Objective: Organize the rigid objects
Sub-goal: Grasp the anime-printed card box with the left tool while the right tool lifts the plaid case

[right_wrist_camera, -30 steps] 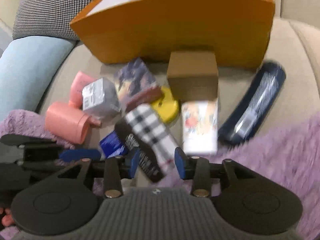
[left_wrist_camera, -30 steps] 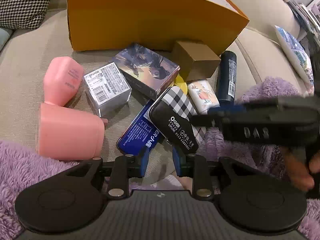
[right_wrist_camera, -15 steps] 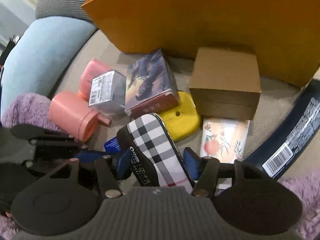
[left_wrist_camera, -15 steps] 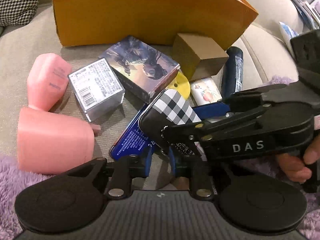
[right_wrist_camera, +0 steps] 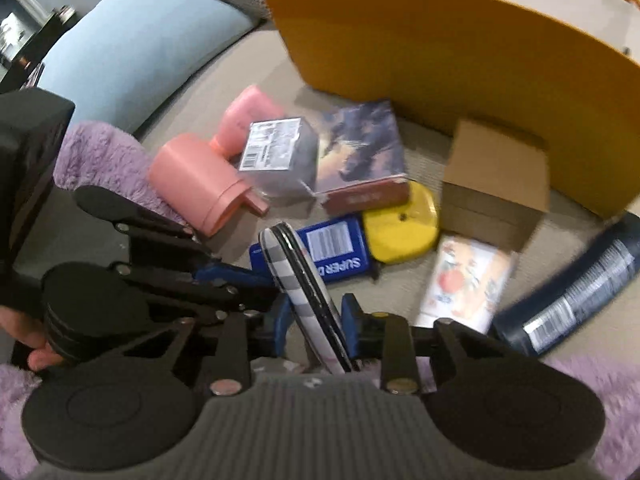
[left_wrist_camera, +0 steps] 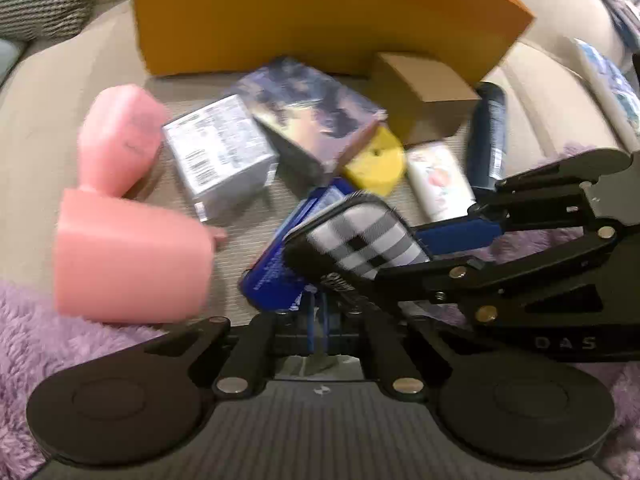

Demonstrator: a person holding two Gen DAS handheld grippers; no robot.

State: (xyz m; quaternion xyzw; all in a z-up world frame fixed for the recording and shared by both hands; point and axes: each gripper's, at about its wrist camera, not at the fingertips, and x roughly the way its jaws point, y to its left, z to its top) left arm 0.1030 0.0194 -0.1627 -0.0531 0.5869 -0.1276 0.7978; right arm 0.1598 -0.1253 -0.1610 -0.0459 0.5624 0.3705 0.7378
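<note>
A black-and-white checked case (right_wrist_camera: 304, 276) stands tilted on its edge between the blue pads of my right gripper (right_wrist_camera: 318, 320). Its jaws are closing and the pads press on the case's two faces. In the left wrist view the right gripper (left_wrist_camera: 400, 256) comes in from the right, one finger over the checked case (left_wrist_camera: 360, 236) and one under it. My left gripper (left_wrist_camera: 318, 312) is shut just below the case, at the near edge of a flat blue box (left_wrist_camera: 276, 268). Whether it pinches anything is hidden.
An open orange box (right_wrist_camera: 460, 52) stands at the back. Before it lie a pink bottle (left_wrist_camera: 120, 136) and pink cup (left_wrist_camera: 128, 260), a grey barcoded box (left_wrist_camera: 220, 152), a picture box (left_wrist_camera: 312, 112), a brown carton (left_wrist_camera: 424, 88), a yellow disc (left_wrist_camera: 376, 160), a floral pack (right_wrist_camera: 468, 280) and a dark bottle (right_wrist_camera: 580, 284). Purple fleece (left_wrist_camera: 48, 328) lies nearest.
The right gripper came in over the checked case, rolled and closed on it, tipping it from flat onto its edge. The left gripper's fingers closed from a small gap to shut.
</note>
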